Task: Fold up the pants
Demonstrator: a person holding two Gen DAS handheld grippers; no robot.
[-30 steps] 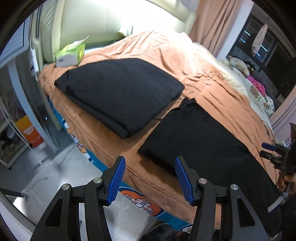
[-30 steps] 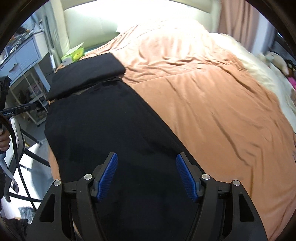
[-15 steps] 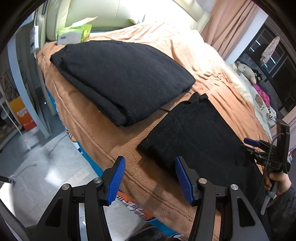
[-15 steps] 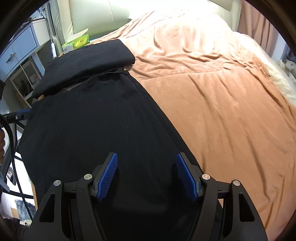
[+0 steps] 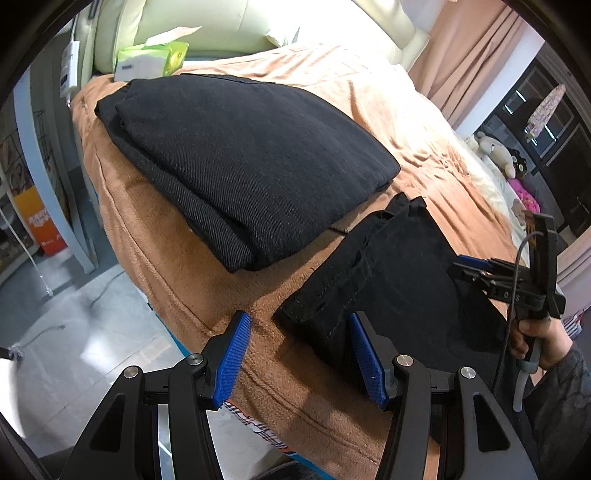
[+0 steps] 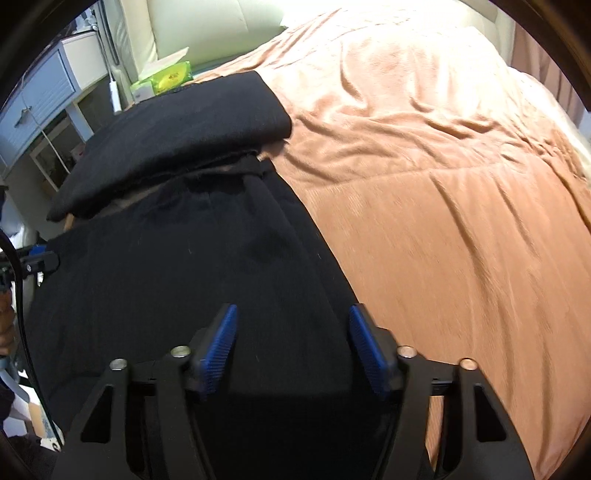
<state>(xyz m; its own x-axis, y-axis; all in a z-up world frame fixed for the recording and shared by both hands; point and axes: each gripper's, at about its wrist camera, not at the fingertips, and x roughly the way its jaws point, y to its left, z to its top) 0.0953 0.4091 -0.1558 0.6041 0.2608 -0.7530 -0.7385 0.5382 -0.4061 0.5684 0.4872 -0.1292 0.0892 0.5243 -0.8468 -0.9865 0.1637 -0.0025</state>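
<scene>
Black pants (image 5: 388, 280) lie flat along the bed's near edge on an orange blanket (image 5: 369, 110); they fill the left of the right wrist view (image 6: 184, 277). My left gripper (image 5: 299, 354) is open, its blue pads either side of the pants' near hem corner, just above the blanket. My right gripper (image 6: 291, 343) is open and low over the pants' middle; it also shows at the right of the left wrist view (image 5: 476, 267), held in a hand.
A folded dark garment (image 5: 240, 158) lies beyond the pants, also in the right wrist view (image 6: 184, 136). A green tissue box (image 5: 151, 61) sits by the cream headboard (image 5: 221, 22). Floor and shelves lie left of the bed; plush toys (image 5: 495, 151) far right.
My left gripper has moved down and forward to the pants' hem corner. My right gripper has moved lower and closer over the pants. Both stayed open.
</scene>
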